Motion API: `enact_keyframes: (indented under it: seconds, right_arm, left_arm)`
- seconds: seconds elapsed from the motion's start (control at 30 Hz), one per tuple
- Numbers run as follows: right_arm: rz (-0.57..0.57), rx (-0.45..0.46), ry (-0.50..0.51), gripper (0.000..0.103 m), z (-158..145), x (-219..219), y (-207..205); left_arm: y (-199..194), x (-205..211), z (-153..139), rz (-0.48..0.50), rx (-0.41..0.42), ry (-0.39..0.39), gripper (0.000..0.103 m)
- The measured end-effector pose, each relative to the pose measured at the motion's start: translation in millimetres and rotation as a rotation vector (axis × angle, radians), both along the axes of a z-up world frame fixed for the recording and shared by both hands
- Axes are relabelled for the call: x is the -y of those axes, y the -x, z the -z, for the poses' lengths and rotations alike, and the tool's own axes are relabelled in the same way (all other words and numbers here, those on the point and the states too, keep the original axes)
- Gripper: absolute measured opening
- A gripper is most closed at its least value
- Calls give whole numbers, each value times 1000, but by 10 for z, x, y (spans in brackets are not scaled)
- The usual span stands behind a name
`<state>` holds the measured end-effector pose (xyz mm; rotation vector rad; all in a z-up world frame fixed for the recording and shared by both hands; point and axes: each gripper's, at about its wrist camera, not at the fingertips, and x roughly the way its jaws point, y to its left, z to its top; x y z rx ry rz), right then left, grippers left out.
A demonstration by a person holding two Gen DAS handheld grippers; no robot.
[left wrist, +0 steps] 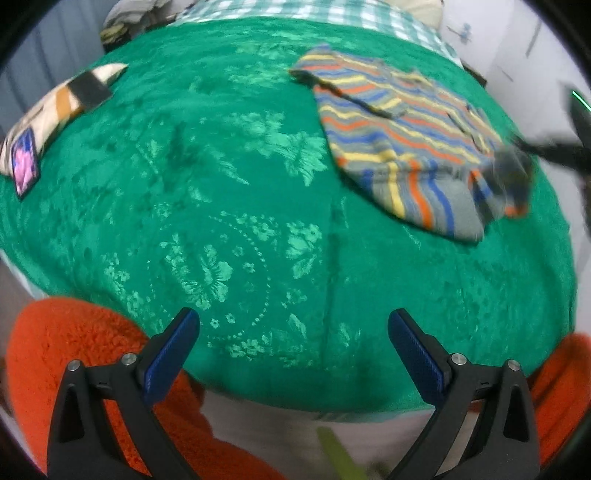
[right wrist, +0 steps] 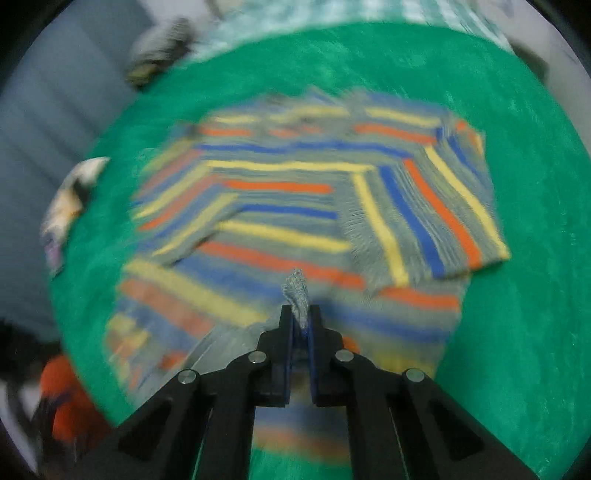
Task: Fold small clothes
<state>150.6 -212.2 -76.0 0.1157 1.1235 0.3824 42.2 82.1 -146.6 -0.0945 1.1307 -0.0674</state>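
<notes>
A green blanket (left wrist: 258, 192) with a floral pattern covers the bed, checked cloth (left wrist: 295, 11) behind it. The striped shirt (left wrist: 399, 147) lies on it (right side). The right gripper (right wrist: 300, 321) pinches the shirt's hem; the left gripper (left wrist: 293, 325) hangs wide. A pillow (left wrist: 62, 107) carries a phone (left wrist: 25, 162).

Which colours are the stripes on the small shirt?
The shirt is grey with yellow, orange and blue stripes, sharpest in the left wrist view.
</notes>
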Motion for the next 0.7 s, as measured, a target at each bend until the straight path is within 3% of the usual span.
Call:
enact_keyframes:
  seconds: [0.1, 0.2, 0.3, 0.4, 0.47, 0.5, 0.6, 0.7]
  right_arm:
    - [-139, 58, 60, 7, -341, 71, 950]
    - [-196, -10, 166, 7, -211, 152, 1593]
    - [-133, -120, 335, 8, 206, 332, 1980]
    - [-25, -115, 396, 13, 294, 499, 2039]
    - [28, -53, 335, 16, 118, 460, 1941]
    - [34, -24, 281, 25, 19, 389, 1889]
    - [-40, 57, 35, 69, -220, -113, 1639]
    - [-127, 95, -95, 73, -184, -677, 1234]
  left_arm:
    - [-21, -59, -30, -30, 25, 34, 102]
    - [-51, -50, -22, -44, 21, 49, 102]
    - [-39, -24, -19, -41, 25, 41, 102]
    - [1, -21, -35, -37, 53, 30, 102]
    - [28, -41, -28, -39, 66, 27, 102]
    - [28, -56, -23, -42, 66, 31, 102]
    - [-4, -84, -11, -52, 69, 57, 102]
    - [15, -106, -35, -51, 84, 61, 102]
